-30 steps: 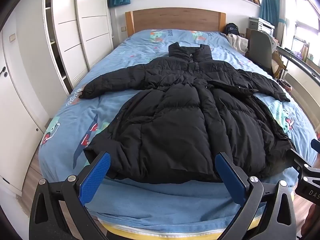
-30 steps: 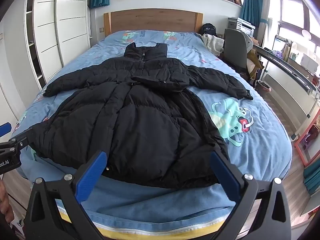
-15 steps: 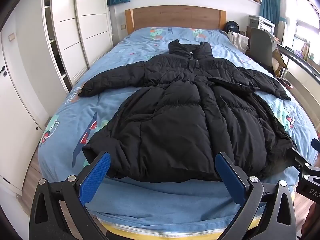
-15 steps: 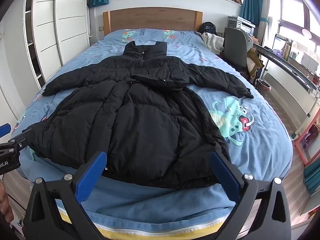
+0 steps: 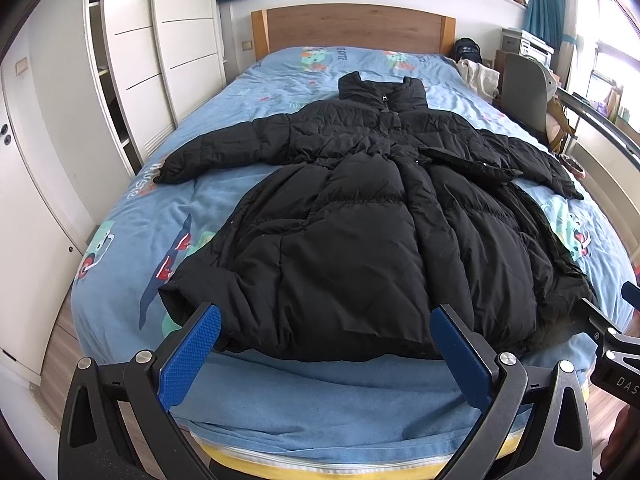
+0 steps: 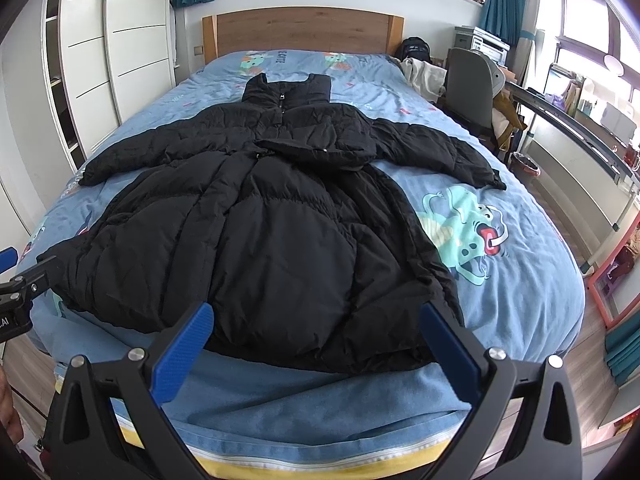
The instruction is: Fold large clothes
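Note:
A long black puffer coat (image 5: 360, 232) lies flat, front up, on the blue bed (image 5: 280, 400), collar toward the headboard and both sleeves spread out. It also shows in the right wrist view (image 6: 272, 240). My left gripper (image 5: 326, 344) is open and empty, its blue pads just short of the coat's hem on the left half. My right gripper (image 6: 316, 340) is open and empty, just short of the hem on the right half. The right gripper's tip shows at the right edge of the left wrist view (image 5: 616, 344).
A wooden headboard (image 5: 352, 28) stands at the far end. White wardrobes (image 5: 132, 60) line the left side. A grey chair (image 6: 472, 84) and a desk with clutter (image 6: 580, 120) stand to the right. Light clothes (image 6: 422, 74) lie on the bed's far right corner.
Both views have tilted slightly, so the coat sits a little lower in frame. The coat has not moved and both grippers stay open near the hem.

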Demonstrator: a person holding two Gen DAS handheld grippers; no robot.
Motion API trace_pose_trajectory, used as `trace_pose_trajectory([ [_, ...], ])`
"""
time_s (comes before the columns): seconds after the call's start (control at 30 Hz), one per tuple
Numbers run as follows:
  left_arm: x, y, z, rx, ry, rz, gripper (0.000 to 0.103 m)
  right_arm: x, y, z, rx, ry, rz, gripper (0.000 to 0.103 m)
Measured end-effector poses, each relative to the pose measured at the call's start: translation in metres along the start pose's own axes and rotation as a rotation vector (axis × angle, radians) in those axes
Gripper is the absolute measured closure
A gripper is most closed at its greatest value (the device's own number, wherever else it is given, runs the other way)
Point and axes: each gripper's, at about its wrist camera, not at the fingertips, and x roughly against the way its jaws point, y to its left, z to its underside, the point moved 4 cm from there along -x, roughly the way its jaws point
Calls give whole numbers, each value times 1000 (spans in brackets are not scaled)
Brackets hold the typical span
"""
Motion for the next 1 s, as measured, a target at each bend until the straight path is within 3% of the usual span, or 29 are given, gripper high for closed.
trace_pose_trajectory([
  [1.0, -8, -2, 2, -21, 17, -39, 0, -11, 4, 4, 15, 21, 2, 0],
])
